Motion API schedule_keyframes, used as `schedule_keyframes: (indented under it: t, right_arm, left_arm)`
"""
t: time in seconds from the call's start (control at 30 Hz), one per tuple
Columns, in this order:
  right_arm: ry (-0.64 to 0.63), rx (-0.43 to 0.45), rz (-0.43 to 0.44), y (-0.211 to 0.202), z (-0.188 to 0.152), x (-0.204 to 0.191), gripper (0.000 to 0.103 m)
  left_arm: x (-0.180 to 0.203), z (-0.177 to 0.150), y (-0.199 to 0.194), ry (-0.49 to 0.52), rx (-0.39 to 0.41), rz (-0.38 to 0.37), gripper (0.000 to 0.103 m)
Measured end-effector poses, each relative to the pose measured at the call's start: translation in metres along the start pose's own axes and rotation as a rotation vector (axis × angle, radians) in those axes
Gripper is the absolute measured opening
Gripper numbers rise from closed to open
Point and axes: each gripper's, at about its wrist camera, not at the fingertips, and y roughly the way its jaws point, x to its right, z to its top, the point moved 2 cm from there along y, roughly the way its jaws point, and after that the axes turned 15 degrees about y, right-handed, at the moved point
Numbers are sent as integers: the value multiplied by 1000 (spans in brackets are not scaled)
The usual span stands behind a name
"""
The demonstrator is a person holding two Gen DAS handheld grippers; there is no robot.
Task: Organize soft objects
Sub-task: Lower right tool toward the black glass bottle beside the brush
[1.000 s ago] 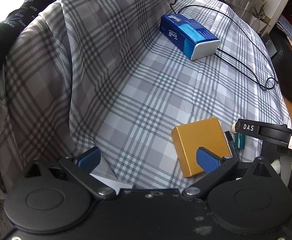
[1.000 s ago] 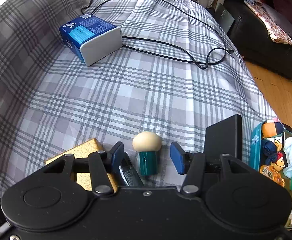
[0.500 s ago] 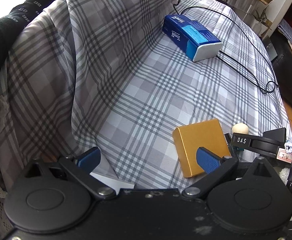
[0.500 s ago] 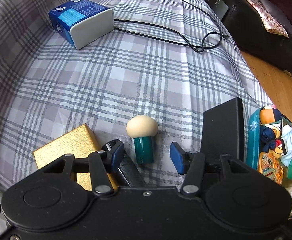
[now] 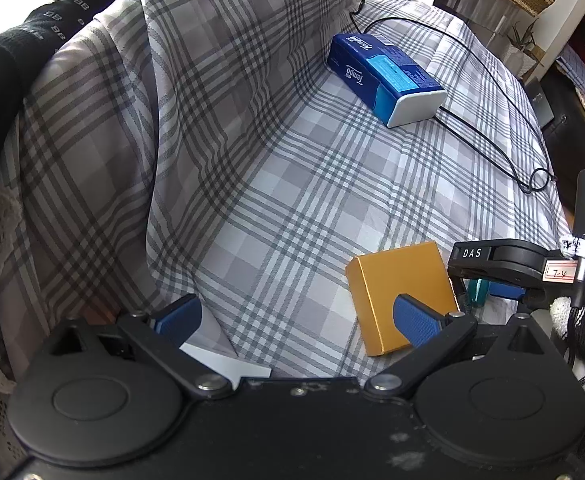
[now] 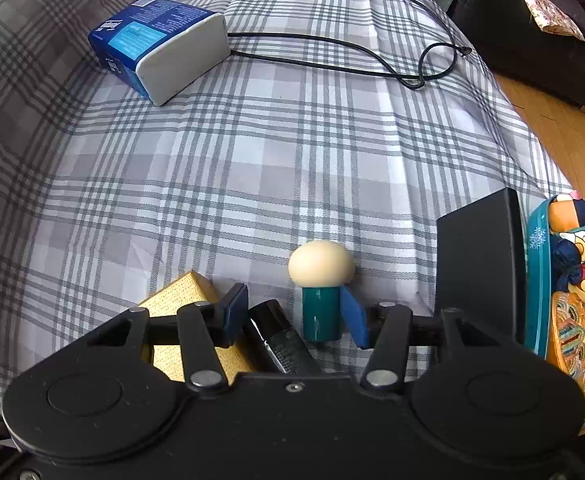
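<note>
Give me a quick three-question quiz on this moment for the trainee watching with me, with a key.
1. True or false: the right gripper is shut on the mushroom toy.
2. Multiple choice: the black cable runs past which thing? A. the gold box B. the blue tissue pack C. the teal tray
3. Fill in: the left gripper holds ____.

Key
1. False. Its jaws stand open around the toy's teal stem; the right pad looks close to touching it.
2. B.
3. Nothing; its jaws are wide open above the plaid sheet.
</note>
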Motion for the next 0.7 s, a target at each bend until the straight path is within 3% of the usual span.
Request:
schedule_keyframes:
  t: [0.7]
  right_arm:
    - [2, -71, -3, -19, -53, 34, 51]
  left_arm:
    - [-1, 0, -3, 0, 10, -7, 102]
